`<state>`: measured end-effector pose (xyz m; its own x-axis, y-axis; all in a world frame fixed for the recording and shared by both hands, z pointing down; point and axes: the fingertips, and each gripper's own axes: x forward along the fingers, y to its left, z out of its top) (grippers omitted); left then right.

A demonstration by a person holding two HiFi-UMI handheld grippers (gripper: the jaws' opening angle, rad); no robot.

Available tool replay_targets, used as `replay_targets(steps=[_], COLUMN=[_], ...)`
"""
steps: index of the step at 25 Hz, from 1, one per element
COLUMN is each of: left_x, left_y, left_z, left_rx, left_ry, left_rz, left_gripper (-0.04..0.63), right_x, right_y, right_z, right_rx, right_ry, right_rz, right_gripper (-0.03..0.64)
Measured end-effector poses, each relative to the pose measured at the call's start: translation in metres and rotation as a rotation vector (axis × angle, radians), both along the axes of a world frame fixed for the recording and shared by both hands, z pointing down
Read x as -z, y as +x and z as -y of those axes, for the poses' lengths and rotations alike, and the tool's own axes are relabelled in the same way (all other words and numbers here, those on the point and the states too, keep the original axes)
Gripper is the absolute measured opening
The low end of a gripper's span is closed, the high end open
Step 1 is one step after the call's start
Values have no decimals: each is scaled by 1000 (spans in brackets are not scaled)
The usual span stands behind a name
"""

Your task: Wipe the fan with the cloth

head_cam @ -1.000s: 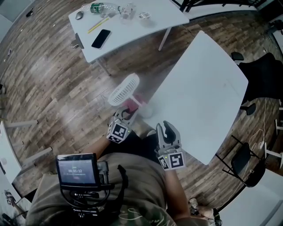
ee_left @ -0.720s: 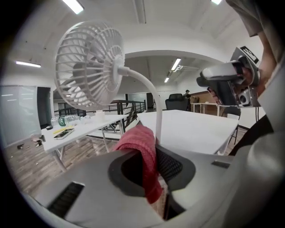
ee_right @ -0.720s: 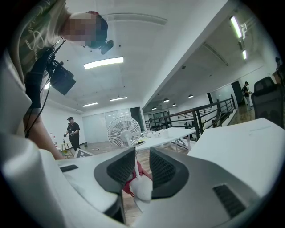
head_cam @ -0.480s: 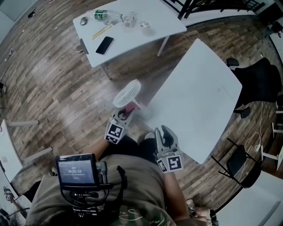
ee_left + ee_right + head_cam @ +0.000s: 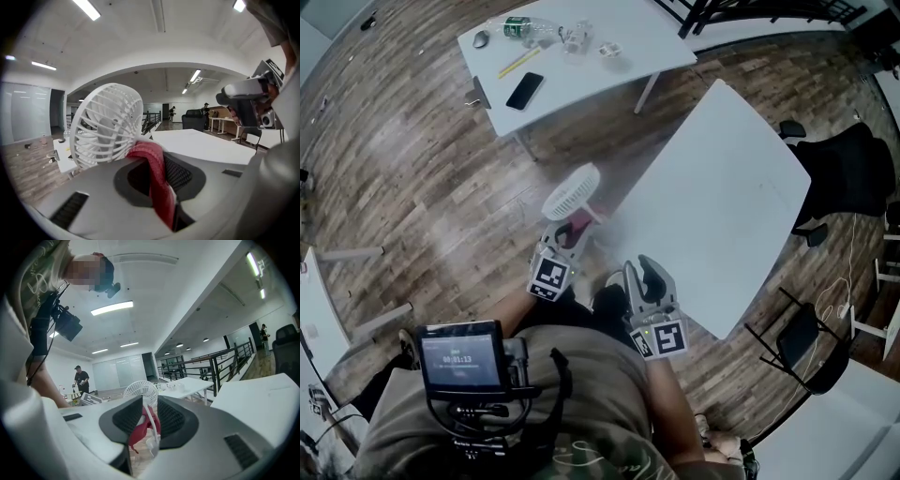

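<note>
A small white fan [image 5: 571, 192] hangs in the air over the wooden floor, off the table's near left corner. A red cloth [image 5: 578, 225] bunches at its neck. My left gripper [image 5: 565, 240] is shut on that cloth [image 5: 157, 178], and the fan's cage [image 5: 105, 131] leans over its left jaw. Whether the pads also pinch the fan's stem is hidden by the cloth. My right gripper [image 5: 639, 275] sits to the right and nearer me, open with nothing in it. In the right gripper view the fan [image 5: 140, 391] and the cloth [image 5: 139, 427] show beyond its jaws [image 5: 146, 420].
A large white table [image 5: 722, 197] fills the right. A second white table [image 5: 581, 56] at the back holds a phone [image 5: 525, 91], a bottle and small items. Black chairs [image 5: 853, 159] [image 5: 811, 342] stand at the right. A person [image 5: 80, 378] stands far off.
Both grippers have risen toward the head camera. The fan and the red cloth have come up with the left gripper. The jaws look the same as before.
</note>
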<state>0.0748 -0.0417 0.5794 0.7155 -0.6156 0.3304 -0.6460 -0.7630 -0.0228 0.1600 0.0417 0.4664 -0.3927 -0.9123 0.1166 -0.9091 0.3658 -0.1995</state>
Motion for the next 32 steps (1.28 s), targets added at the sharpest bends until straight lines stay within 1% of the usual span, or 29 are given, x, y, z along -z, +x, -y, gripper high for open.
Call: replay_targets(steps=[3, 8, 12, 17, 20, 23, 26, 27, 29, 32], left_x=[2, 2, -15, -36, -38, -44, -39, -39, -41, -44], left_y=[4, 18, 14, 14, 18, 19, 24, 23, 21, 21], left_z=[-5, -17, -22, -26, -24, -27, -26, -25, -23, -21], left_rx=[-26, -104, -120, -142, -155, -152, -176, -172, -152, -151], left_ry=[41, 105, 89, 98, 109, 96, 134, 133, 104, 111], left_rz=[24, 27, 53, 81, 80, 77, 56, 54, 55, 55], left_gripper=[81, 81, 81, 81, 81, 81, 81, 81, 81, 81], right_x=[-4, -12, -21, -39, -50, -54, -60, -64, -70, -82], right_y=[-5, -14, -19, -6, 5, 14, 22, 24, 28, 38], right_z=[2, 0, -3, -6, -7, -11, -7, -4, 2, 11], right_rx=[7, 7, 11, -12, -37, -48, -51, -48, -47, -88], right_ry=[8, 21, 30, 27, 17, 15, 17, 17, 18, 25], right_rz=[0, 15, 20, 24, 33, 30, 27, 28, 27, 4], right_gripper=[95, 95, 95, 95, 95, 95, 95, 95, 95, 97])
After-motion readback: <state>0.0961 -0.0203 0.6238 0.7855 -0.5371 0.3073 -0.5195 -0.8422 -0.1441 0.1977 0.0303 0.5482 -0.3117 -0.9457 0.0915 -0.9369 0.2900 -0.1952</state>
